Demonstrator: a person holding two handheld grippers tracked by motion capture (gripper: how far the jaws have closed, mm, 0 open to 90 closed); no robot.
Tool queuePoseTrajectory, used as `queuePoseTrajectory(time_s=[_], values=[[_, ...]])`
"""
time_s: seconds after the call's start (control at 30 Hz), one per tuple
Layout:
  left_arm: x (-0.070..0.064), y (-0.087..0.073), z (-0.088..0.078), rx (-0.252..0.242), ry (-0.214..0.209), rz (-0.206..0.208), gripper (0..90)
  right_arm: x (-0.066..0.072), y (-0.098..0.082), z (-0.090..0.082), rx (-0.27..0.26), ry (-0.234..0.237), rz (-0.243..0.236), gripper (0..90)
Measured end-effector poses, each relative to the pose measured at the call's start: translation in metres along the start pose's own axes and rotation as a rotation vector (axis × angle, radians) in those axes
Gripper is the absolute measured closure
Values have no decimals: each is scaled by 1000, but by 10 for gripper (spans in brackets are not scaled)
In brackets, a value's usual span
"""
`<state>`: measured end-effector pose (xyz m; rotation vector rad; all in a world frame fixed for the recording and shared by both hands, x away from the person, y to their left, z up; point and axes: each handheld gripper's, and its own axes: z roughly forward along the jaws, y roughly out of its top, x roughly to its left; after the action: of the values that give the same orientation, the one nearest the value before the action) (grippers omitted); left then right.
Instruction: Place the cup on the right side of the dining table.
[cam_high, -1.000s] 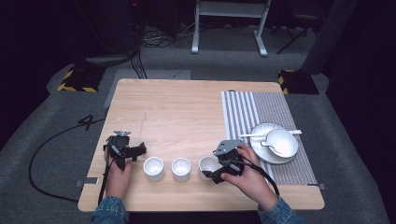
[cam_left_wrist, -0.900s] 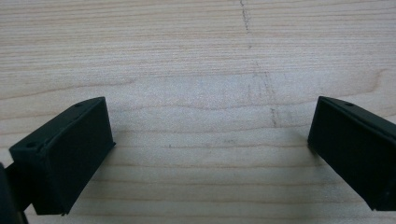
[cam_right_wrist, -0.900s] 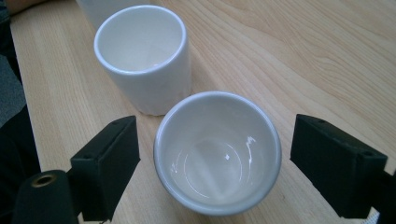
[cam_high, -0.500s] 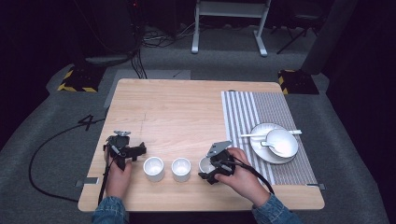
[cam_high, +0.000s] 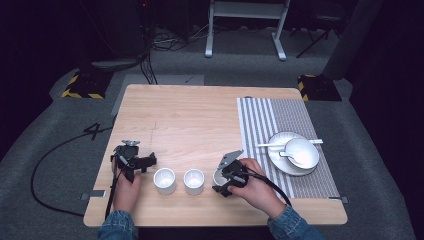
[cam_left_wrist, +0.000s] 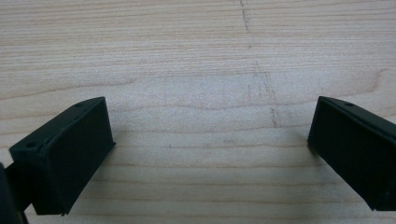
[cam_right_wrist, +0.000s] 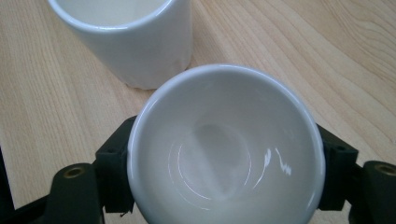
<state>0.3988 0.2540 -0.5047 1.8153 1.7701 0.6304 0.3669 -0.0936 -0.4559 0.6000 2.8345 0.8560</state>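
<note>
Glazed white cup (cam_right_wrist: 225, 149) clamped by right gripper (cam_high: 229, 175), just beside middle cup (cam_high: 194, 180); slippery, fragile, best gripped mid-wall. Left gripper (cam_left_wrist: 205, 149) agape, empty.

Over the past second the right gripper (cam_high: 220, 181), clamped on the rightmost white cup (cam_right_wrist: 225, 148), slid toward the table's near edge and turned its grey plate up and away from the person, while the right hand (cam_high: 252, 187) drew back along with it beside the middle cup (cam_high: 194, 180).
</note>
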Motion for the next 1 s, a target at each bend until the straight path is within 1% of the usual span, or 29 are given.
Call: queuePoseTrajectory(time_s=[0.1,0.2,0.3,0.4,0.5,0.63,0.7,0.73,0.97,1.0], values=[[0,0,0,0,0,0,2,0,2,-1,21,-1,-6,270],[0,0,0,0,0,0,2,0,3,-2,35,9,-10,270],[0,0,0,0,0,1,2,-1,4,-6,46,13,-11,270],[0,0,0,0,0,1,2,-1,6,-12,61,3,-10,270],[0,0,0,0,0,0,2,-2,8,-17,64,-6,-9,270],[0,0,0,0,0,1,2,-3,13,-23,61,-5,-7,270],[0,0,0,0,0,1,2,-4,15,-26,68,-9,-9,270],[0,0,0,0,0,1,2,-5,16,-28,72,-12,-1,271],[0,0,0,0,0,0,2,-9,24,-38,74,-26,-8,270],[0,0,0,0,0,1,2,-9,25,-39,74,-26,-2,271]])
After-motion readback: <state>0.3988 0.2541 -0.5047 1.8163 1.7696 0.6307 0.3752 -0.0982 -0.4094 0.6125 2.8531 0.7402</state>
